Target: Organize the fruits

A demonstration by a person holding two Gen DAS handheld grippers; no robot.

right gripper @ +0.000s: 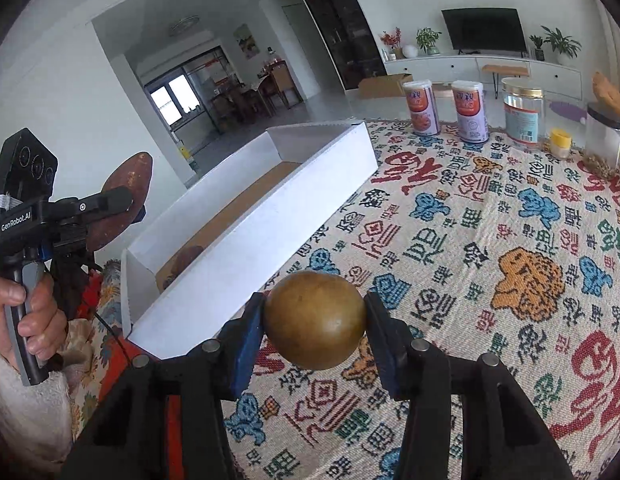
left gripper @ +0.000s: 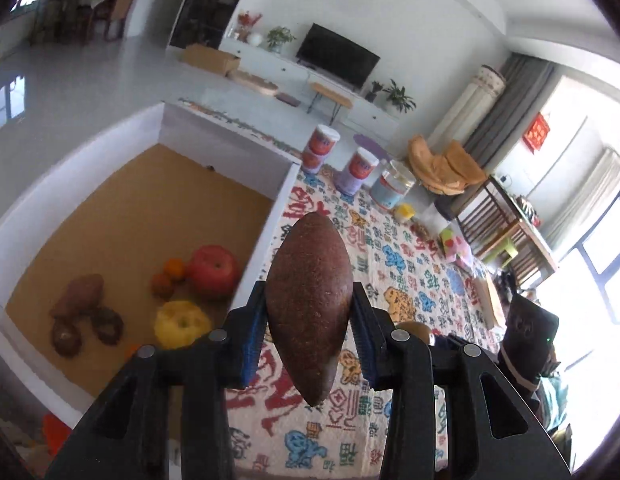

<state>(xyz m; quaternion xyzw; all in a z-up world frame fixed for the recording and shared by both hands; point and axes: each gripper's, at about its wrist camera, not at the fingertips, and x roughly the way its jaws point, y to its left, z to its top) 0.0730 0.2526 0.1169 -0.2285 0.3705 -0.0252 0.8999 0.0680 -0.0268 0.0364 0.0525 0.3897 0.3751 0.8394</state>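
Observation:
My left gripper [left gripper: 309, 320] is shut on a long brown sweet potato [left gripper: 310, 300], held upright above the patterned cloth just right of the white box [left gripper: 270, 216]. The box holds a red apple [left gripper: 213, 270], a yellow fruit [left gripper: 182, 323], small oranges [left gripper: 174, 269], another sweet potato [left gripper: 78, 294] and dark round fruits [left gripper: 66, 336]. My right gripper [right gripper: 315, 322] is shut on a round brown-green fruit [right gripper: 315, 320], above the cloth near the box's near corner [right gripper: 230, 300]. The left gripper with its sweet potato [right gripper: 126, 196] also shows at the left of the right wrist view.
Two purple canisters [right gripper: 420, 108] [right gripper: 470, 111], a clear jar [right gripper: 522, 114], a small yellow cup [right gripper: 560, 142] and a glass container [right gripper: 602, 140] stand at the far edge of the patterned tablecloth [right gripper: 490, 260]. A chair with orange cushions [left gripper: 442, 168] stands beyond.

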